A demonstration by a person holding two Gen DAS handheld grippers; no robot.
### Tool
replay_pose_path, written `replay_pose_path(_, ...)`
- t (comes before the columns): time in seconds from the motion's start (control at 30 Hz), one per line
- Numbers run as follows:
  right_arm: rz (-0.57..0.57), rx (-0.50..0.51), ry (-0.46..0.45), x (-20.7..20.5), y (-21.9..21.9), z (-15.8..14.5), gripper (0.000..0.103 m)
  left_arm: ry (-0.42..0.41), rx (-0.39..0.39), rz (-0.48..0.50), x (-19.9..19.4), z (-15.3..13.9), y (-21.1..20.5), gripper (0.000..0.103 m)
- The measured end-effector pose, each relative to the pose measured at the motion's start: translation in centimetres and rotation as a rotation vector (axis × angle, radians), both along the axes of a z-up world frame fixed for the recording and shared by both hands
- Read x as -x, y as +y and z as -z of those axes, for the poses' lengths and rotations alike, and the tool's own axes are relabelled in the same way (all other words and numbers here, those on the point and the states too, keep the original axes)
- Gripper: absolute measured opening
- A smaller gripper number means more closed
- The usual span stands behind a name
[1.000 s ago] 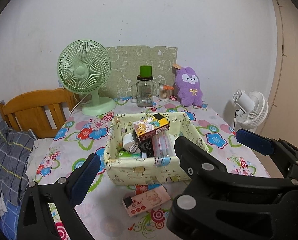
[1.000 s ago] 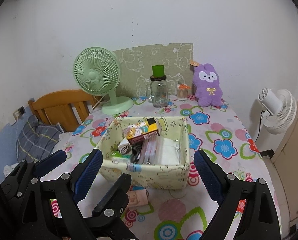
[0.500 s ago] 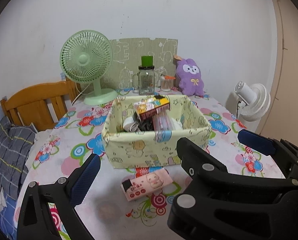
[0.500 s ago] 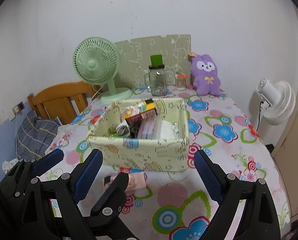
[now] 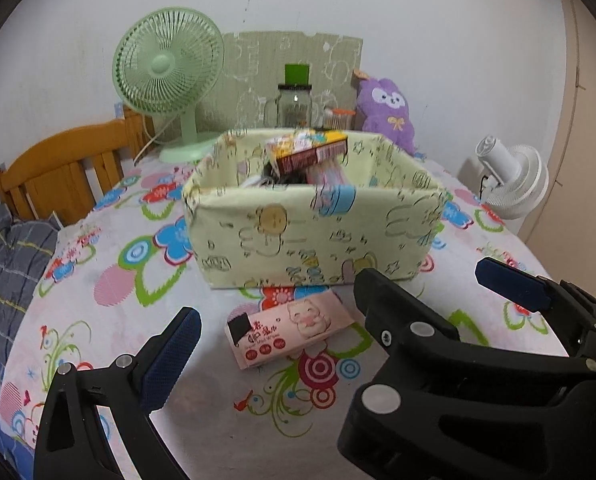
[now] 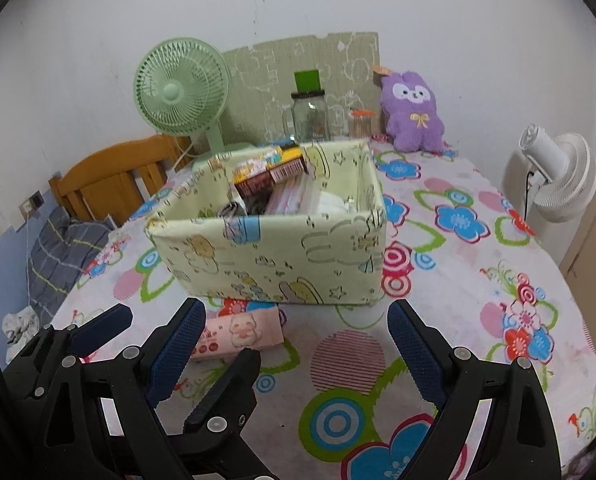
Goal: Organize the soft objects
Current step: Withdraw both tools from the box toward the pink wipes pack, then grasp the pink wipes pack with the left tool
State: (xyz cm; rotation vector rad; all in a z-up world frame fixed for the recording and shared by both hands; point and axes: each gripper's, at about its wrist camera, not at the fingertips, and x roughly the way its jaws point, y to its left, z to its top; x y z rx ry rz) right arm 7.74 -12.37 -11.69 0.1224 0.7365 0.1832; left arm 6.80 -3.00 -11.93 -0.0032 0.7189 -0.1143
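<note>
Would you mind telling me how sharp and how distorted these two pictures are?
Left wrist view: slightly motion-blurred on the box, fisheye bending the table edge, dark corners. Right wrist view: similar softness, plush fairly clear, even light, no glare.

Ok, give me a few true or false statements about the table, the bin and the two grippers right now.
1. The pink pack lies on the table in front of the bin. True.
2. The left gripper grips the pack. False: it is open, holding nothing.
3. The purple plush sits in the bin. False: it sits by the wall behind.
4. The right gripper is open. True.
5. The bin is empty. False: boxes and packets fill it.
</note>
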Motion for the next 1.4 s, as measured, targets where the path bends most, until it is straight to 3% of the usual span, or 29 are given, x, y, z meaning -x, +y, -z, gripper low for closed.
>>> replay_pose_path(0.43, 0.013, 0.005, 0.08, -2.5, -0.3, 3.0, 0.094, 0.081, -0.032, -0.009, -3.1, 2.8, 0.0, 0.101)
replay_pose_path(0.87, 0.008, -0.013, 0.14, -3.9, 0.0, 4.5, 0.094, 0.13, -0.073, 0.14, -5.0, 4.0, 0.1, 0.098)
replay_pose_path(1.07, 0.008, -0.007, 0.163, -4.3, 0.3, 4.9, 0.094, 0.169, -0.071, 0.155, -6.0, 4.8, 0.5, 0.086)
replay_pose_path(1.23, 0.013, -0.006, 0.175, -4.5, 0.3, 5.2, 0.094, 0.178, -0.056, 0.17, -6.1, 5.0, 0.5, 0.085)
replay_pose_path(1.37, 0.013, -0.006, 0.182, -4.8, 0.4, 5.3, 0.094, 0.169, -0.05, 0.187, -5.7, 4.8, 0.5, 0.076)
replay_pose_path(1.4, 0.011, -0.003, 0.183, -4.8, 0.4, 5.3, 0.094, 0.166, -0.047, 0.195, -5.5, 4.8, 0.5, 0.068)
